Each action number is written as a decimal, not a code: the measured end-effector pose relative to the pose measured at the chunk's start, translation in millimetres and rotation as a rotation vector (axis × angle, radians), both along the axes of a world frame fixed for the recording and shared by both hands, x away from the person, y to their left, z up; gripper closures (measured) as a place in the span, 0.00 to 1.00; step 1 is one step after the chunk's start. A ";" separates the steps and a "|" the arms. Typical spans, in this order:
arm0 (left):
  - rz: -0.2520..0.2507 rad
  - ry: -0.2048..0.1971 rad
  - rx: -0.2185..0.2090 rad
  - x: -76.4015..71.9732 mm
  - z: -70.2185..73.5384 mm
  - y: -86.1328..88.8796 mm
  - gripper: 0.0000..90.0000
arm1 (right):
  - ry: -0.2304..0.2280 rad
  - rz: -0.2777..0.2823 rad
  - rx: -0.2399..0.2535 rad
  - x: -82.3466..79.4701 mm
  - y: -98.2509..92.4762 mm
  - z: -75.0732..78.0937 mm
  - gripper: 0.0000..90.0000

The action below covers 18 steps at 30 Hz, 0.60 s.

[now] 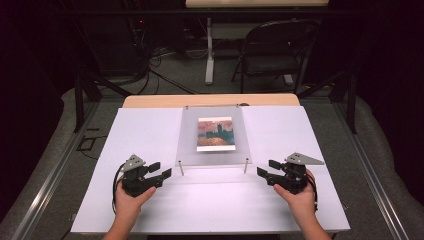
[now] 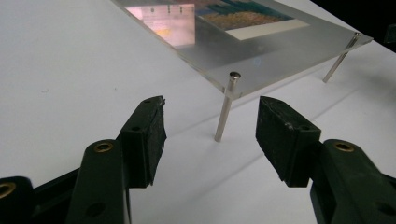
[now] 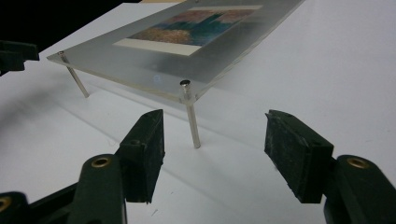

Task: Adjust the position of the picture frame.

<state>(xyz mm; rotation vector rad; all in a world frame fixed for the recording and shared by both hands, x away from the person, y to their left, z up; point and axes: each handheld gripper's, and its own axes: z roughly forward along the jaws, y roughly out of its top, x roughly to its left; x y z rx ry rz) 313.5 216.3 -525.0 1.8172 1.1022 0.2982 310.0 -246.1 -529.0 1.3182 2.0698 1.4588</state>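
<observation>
A clear acrylic frame (image 1: 212, 150) with a painted landscape print (image 1: 216, 133) lies tilted on the white table board (image 1: 150, 130), its near edge raised on two thin metal posts. My left gripper (image 1: 162, 170) stands open just left of the near-left post (image 1: 181, 168). In the left gripper view that post (image 2: 226, 108) rises a little beyond the gap between the jaws. My right gripper (image 1: 267, 169) is open just right of the near-right post (image 1: 246, 166). In the right gripper view the post (image 3: 191, 116) stands beyond the open jaws. Neither gripper touches the frame (image 2: 261, 56).
A wooden table edge (image 1: 210, 100) shows behind the white board. A folding chair (image 1: 275, 50) and a table leg (image 1: 209, 50) stand on the floor beyond. Metal rails (image 1: 50, 175) run along both sides of the table.
</observation>
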 end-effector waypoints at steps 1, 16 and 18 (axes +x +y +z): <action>-0.003 0.001 0.002 2.1 2.3 -0.4 0.47 | 0.001 0.003 0.000 1.6 -0.1 1.2 0.42; -0.002 0.045 -0.021 37.5 18.8 1.5 0.44 | 0.033 0.013 0.006 25.8 3.4 14.4 0.41; -0.002 0.063 -0.039 44.3 21.8 2.1 0.44 | 0.037 0.011 -0.002 32.2 2.5 16.1 0.41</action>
